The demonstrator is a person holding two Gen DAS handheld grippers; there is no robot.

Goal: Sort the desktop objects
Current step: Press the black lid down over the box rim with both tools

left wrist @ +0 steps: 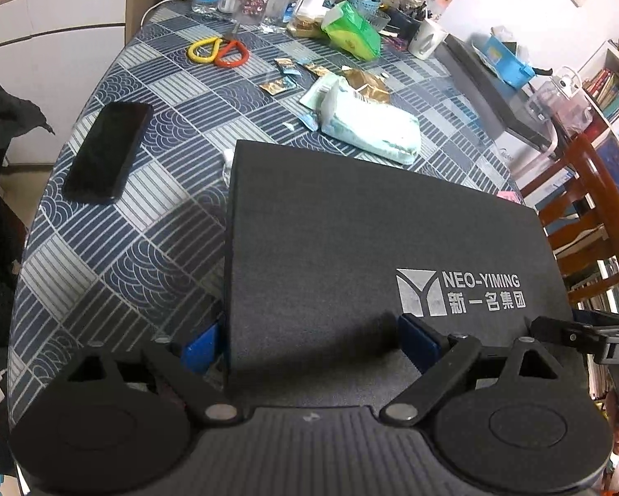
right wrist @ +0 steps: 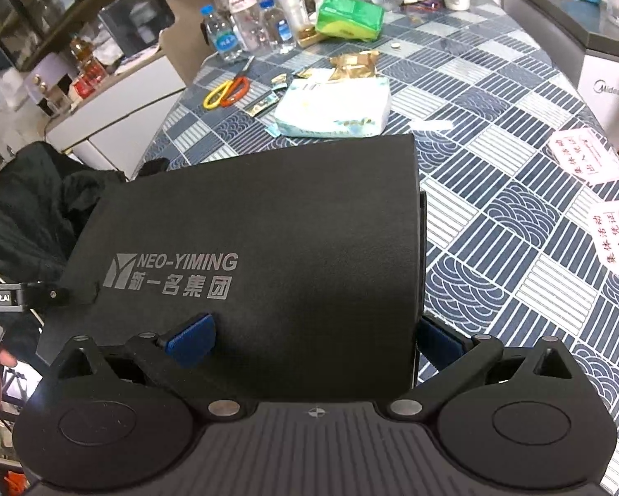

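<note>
Patterned tablecloth (left wrist: 115, 248) fills both views; the black NEO-YIMING box (left wrist: 375, 239) takes the centre and lower half of each frame, lifted or resting at the near edge of the table — cannot tell which. Key relation: the box lies dead ahead between both grippers, long axis running left-right, one end per gripper. Left gripper (left wrist: 309, 343) straddles the box's left end: one blue pad sits over the lid, the other outside the side wall at lower left of the frame — looks clamped on that edge. Right gripper (right wrist: 321, 339) mirrors it on the right end, pads over the lid and beside the right wall, also gripping. Neither arm is nearer; load is shared. Beyond the box, upper centre: pale tissue pack (left wrist: 371, 124), then green pack (left wrist: 350, 29), phone (left wrist: 106, 153) at left, yellow-orange scissors (left wrist: 218, 51), small wrappers. My read: the next move is a two-handed carry, so both ends must travel level.
</note>
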